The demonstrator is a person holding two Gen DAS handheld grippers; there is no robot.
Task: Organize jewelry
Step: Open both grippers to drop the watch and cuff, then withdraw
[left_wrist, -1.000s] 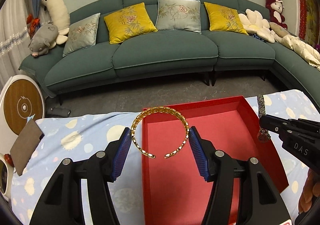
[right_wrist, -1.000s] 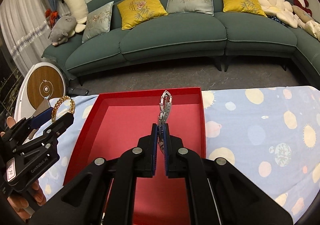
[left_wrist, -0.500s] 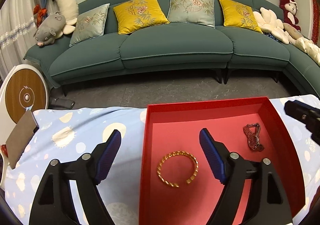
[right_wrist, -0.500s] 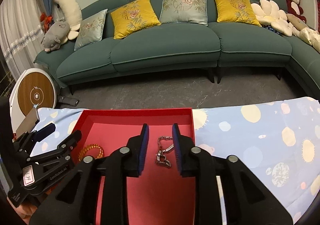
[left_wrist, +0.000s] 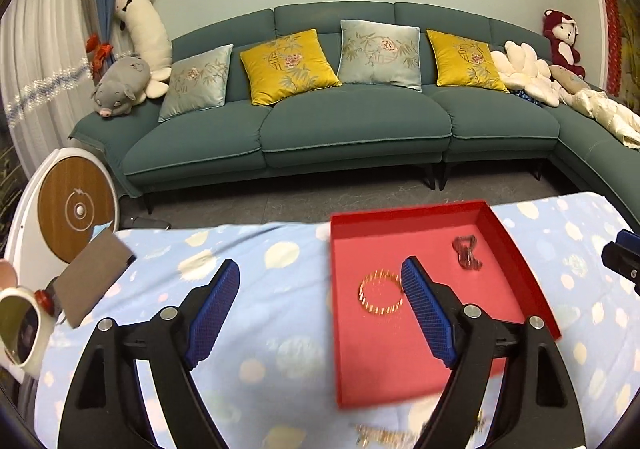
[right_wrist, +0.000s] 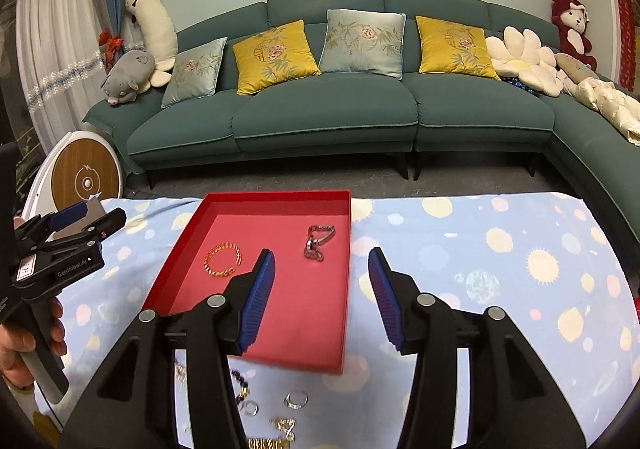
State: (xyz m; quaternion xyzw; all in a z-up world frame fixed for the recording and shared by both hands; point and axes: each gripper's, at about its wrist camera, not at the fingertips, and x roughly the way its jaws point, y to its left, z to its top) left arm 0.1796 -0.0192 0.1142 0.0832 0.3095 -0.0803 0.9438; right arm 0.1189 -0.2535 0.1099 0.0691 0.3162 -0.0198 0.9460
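Observation:
A red tray [left_wrist: 520, 253] [right_wrist: 176, 249] lies on the blue spotted cloth. In it are a gold bangle [left_wrist: 380, 298] [right_wrist: 223, 259] and a silver chain bracelet [left_wrist: 466, 252] [right_wrist: 318, 241]. My left gripper [left_wrist: 320, 313] is open and empty, over the tray's left edge; it also shows at the left of the right wrist view [right_wrist: 86, 223]. My right gripper [right_wrist: 320, 297] is open and empty over the tray's right edge. Loose rings [right_wrist: 296, 399] and a gold chain [right_wrist: 266, 443] lie on the cloth in front of the tray.
A brown card [left_wrist: 90, 273] and a small round mirror [left_wrist: 18, 323] sit at the cloth's left end. A white round device [left_wrist: 74, 209] stands on the floor at left. A teal sofa [left_wrist: 340, 129] with cushions fills the background.
Both grippers let go of their jewellery into the tray, opened wide and drew back toward me. The bangle and the silver bracelet now lie in the tray.

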